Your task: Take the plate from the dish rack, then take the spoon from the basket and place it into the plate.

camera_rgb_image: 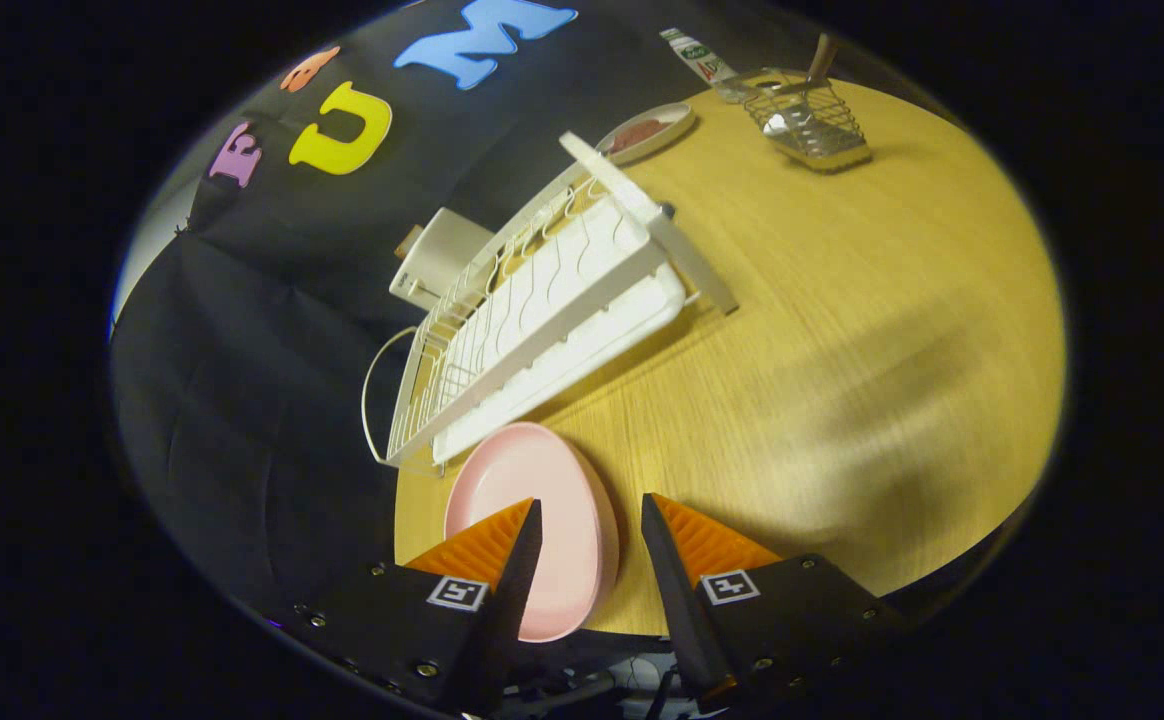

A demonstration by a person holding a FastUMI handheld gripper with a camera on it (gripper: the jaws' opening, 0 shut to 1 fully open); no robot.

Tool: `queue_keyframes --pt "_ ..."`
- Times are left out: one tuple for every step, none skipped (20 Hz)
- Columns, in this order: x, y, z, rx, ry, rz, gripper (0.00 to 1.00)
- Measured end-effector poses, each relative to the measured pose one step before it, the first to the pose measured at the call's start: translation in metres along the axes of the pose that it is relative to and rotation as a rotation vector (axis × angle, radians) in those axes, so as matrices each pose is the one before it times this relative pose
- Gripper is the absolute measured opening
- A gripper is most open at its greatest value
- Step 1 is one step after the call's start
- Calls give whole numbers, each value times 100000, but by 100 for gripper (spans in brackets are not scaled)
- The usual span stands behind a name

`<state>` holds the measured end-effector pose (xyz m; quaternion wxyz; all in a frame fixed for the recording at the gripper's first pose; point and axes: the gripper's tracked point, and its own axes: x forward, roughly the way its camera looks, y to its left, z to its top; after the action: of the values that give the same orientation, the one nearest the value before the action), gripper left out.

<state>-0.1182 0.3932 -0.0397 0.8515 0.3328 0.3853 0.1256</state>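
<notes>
Gripper view, tool released, pink plate between its fingers, beside dish rack.

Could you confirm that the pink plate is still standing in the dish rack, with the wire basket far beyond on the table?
Not quite: the gripper view shows the pink plate out of the dish rack, lying on the table between the open jaws of the gripper. The wire basket is indeed far beyond.

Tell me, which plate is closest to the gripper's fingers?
The pink plate, empty, sits on the table right at the open gripper, partly between its fingers. The other plate lies far beyond the dish rack and has something reddish on it.
</notes>
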Motion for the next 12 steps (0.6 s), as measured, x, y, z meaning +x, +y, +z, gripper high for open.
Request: queue_keyframes --pt "-328 -176 1883 467 -4965 -683 63" --pt "-377 -412 2055 639 -4794 -1181 63" --pt "-382 -418 1644 374 -4190 -945 63" --pt "-357 -598 2308 288 -4949 -1325 63" --pt "-195 -538 1704 125 -3631 -1280 63" --pt "-88 -769 1987 -134 -3805 -1549 63" --pt "-54 -766 1842 -323 -3596 -1492 63" --pt "42 -955 2059 -549 -3749 -1534 63" --pt "11 -909 1623 -404 -2985 -1592 63" --pt "194 -914 1828 -300 -3138 -1457 63" --pt "187 -1068 1571 266 -2979 -1723 63" --pt "282 -1123 1604 675 -2655 -1884 63"
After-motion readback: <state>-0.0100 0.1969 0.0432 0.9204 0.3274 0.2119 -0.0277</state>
